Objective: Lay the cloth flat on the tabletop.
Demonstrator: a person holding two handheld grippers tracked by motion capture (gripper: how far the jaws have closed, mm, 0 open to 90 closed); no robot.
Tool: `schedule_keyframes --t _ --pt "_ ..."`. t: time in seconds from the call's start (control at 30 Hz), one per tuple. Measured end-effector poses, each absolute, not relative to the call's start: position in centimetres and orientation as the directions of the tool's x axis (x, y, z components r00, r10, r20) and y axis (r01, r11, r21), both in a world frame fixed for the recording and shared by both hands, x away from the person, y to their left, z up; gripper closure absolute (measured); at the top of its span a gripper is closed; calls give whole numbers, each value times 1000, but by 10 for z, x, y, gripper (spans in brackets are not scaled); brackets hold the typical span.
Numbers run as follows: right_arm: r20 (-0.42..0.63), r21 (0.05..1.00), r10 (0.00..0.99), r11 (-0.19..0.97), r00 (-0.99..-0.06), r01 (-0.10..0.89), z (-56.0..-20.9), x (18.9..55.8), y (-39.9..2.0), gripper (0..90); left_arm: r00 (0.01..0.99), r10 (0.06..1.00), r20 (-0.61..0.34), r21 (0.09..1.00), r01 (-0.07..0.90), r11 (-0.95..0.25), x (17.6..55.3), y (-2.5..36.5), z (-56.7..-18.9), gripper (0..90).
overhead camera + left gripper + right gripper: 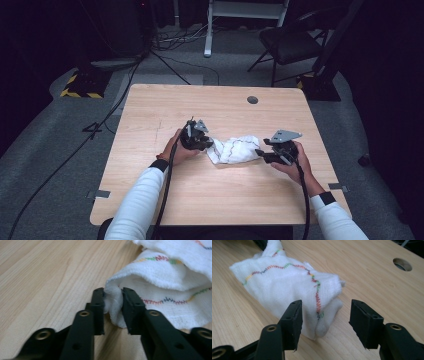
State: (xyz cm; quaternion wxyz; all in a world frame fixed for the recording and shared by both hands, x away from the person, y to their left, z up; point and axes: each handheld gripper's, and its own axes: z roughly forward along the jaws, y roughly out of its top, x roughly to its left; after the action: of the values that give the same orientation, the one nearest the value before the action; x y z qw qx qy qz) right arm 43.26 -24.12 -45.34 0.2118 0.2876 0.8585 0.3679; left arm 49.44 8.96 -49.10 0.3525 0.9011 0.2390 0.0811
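High view: a person seated at a wooden bench point(165, 200) works a white cloth point(232, 149) with coloured zigzag stitching, which lies bunched in a loose heap near the middle of the benchtop, between the two hands. Left gripper view: the left tongs point(113, 305) are closed on a folded edge of the cloth point(175, 285); the fabric is visibly squeezed between the two black pads, while the rest of the cloth rests on the wood beyond. Right gripper view: the right tongs point(325, 320) stand apart at a moderate gap, with the near end of the cloth point(284, 287) reaching in between them; neither pad presses on the fabric, so this side holds nothing. In the high view the left tongs point(202, 142) meet the cloth at its left end and the right tongs point(260, 154) sit just beside its right end.

Progress, as judged from the arrangement: the work appears to be handling or folding the cloth, and it is at an early to middle stage. One end is secured; the other is free. The cloth remains crumpled with several overlapping layers, not flat or squared. Left to do, presumably: take hold with the right tongs, draw the fabric out, and lay it in order.
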Motion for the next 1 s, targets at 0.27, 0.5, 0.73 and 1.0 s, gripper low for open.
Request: schedule_keyframes --t 0.27,0.5,0.73,1.0 --pt "-126 770 614 556 -779 314 -447 426 -230 435 900 435 5 655 326 -682 476 99 -484 838" --pt "-172 724 625 604 -761 333 -460 430 -222 470 906 423 2 651 320 -689 457 107 -480 849" --pt "-168 705 678 590 -716 394 -466 437 -229 451 917 399 -3 655 303 -692 432 119 -476 852" --pt "-202 697 696 596 -689 398 -467 438 -227 452 933 361 -8 648 280 -708 401 125 -478 853"
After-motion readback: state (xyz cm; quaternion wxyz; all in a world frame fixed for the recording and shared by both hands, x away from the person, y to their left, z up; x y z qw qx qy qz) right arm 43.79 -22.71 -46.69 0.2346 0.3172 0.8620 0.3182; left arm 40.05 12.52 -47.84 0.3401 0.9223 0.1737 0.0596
